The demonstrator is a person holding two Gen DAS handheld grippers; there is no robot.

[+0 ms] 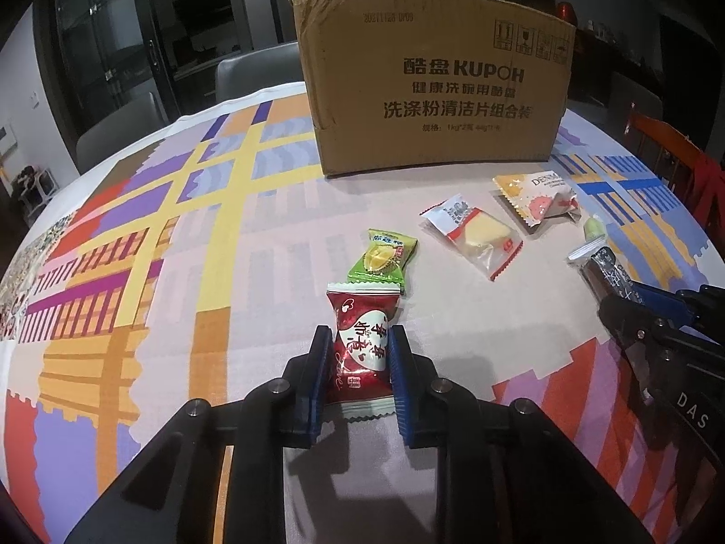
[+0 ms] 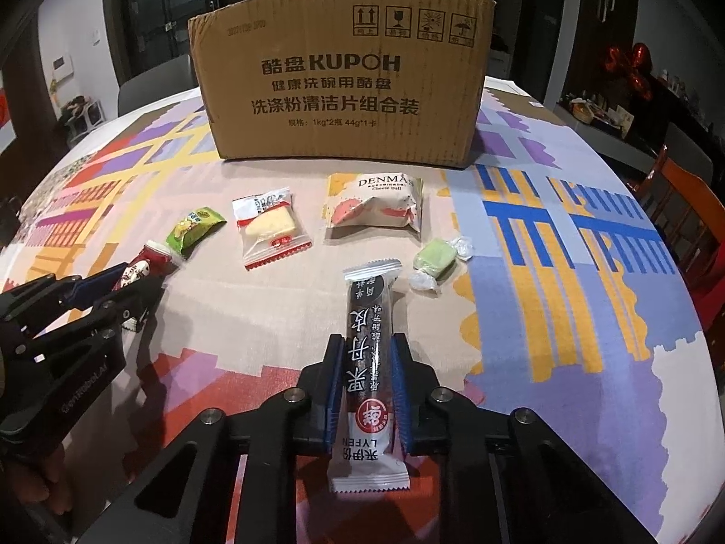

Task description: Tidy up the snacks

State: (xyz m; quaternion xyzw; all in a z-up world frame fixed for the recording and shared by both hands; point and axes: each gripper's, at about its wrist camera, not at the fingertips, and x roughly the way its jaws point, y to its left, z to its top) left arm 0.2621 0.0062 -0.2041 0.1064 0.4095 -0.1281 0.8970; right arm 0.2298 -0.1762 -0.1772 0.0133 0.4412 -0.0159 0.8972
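In the left wrist view my left gripper [image 1: 360, 333] is shut on a red and white candy packet [image 1: 360, 344] that lies on the patterned tablecloth. My right gripper [image 2: 368, 342] is shut on a long dark snack bar in a white-ended wrapper [image 2: 369, 317]. Between and beyond them lie a green durian candy [image 2: 195, 229], a clear packet with a yellow wedge [image 2: 272, 226], a Denmas cheese ball pack [image 2: 376, 204] and a small green twist-wrapped sweet [image 2: 437, 260]. Behind these stands a brown cardboard box [image 2: 340, 81]; its inside is hidden.
The round table's cloth [image 1: 204, 235] curves away to edges on the left and right. A grey chair [image 1: 253, 72] stands behind the table on the left and an orange chair [image 2: 679, 190] on the right. Dark glass doors fill the background.
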